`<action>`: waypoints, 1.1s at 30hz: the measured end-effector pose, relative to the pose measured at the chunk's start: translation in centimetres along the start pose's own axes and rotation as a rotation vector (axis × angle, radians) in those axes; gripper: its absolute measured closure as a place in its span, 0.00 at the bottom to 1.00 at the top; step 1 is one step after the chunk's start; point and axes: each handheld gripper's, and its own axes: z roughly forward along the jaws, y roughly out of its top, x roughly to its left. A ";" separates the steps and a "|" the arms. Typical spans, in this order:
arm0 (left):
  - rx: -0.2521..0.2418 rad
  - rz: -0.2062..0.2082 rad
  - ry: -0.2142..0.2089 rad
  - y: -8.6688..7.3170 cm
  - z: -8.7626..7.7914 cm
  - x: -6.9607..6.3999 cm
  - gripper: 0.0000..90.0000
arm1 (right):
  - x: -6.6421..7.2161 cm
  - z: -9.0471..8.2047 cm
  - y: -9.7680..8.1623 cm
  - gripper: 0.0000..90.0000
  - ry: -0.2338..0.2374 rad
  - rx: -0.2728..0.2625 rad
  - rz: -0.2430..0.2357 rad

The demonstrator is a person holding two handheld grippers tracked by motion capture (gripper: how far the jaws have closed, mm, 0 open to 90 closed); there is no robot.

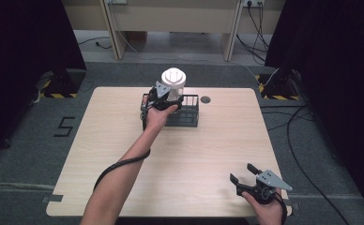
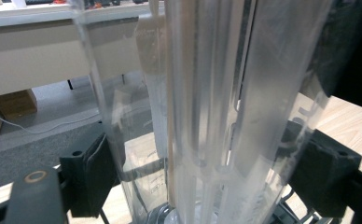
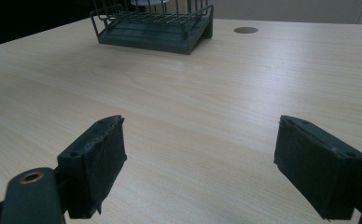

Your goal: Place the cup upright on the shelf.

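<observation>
A tall clear plastic container point(image 1: 173, 84) with a white round top stands upright at the left end of a dark wire basket point(image 1: 190, 119) near the table's far edge. My left gripper point(image 1: 167, 100) is shut on the clear container point(image 2: 207, 116), with its pads point(image 2: 95, 172) pressed against both sides. The hand hides the container's base, so I cannot tell whether it rests on the basket floor. At the table's front right corner my right gripper point(image 1: 241, 172) is open and holds nothing. In the right gripper view the right gripper point(image 3: 202, 158) points across bare wood toward the basket point(image 3: 146, 35).
A round cable grommet point(image 1: 205, 99) is set in the light wooden table point(image 1: 124, 140) just right of the basket. The left gripper's cable trails along the forearm. Dark curtains stand on both sides, with a desk and floor cables beyond the far edge.
</observation>
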 end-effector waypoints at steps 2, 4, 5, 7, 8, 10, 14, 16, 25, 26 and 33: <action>0.004 -0.001 -0.001 -0.2 0.0 -0.1 0.20 | 0.0 0.0 0.0 0.19 0.000 0.001 0.000; 0.006 0.005 0.002 -0.3 0.1 -0.1 0.20 | 0.0 0.0 0.0 0.19 0.000 0.002 0.000; 0.006 0.002 0.002 -0.4 0.1 -0.2 0.20 | 0.0 0.0 0.0 0.19 -0.001 0.002 0.000; 0.008 0.002 0.007 -0.4 0.1 -0.2 0.20 | 0.0 0.0 0.0 0.19 -0.001 0.002 0.000; 0.008 0.000 0.008 -0.4 0.1 -0.2 0.20 | 0.0 0.0 0.0 0.19 -0.001 0.003 0.000; 0.008 -0.004 0.011 -0.5 0.1 -0.3 0.20 | 0.0 0.0 0.0 0.19 -0.001 0.003 0.000; 0.012 -0.007 0.014 -0.6 0.2 -0.3 0.20 | 0.0 0.0 0.0 0.19 0.000 0.004 -0.002; 0.014 -0.009 0.015 -0.7 0.2 -0.3 0.20 | 0.1 0.0 0.0 0.19 0.000 0.003 -0.002; 0.032 -0.017 0.027 -1.2 0.4 -0.3 0.19 | 0.1 0.0 0.0 0.19 0.001 0.004 -0.003; 0.034 -0.019 0.028 -1.3 0.4 -0.3 0.19 | 0.1 0.1 0.0 0.19 0.001 0.004 -0.003; 0.039 -0.041 0.038 -1.7 0.5 -0.3 0.19 | 0.1 0.1 0.0 0.19 0.000 0.005 -0.006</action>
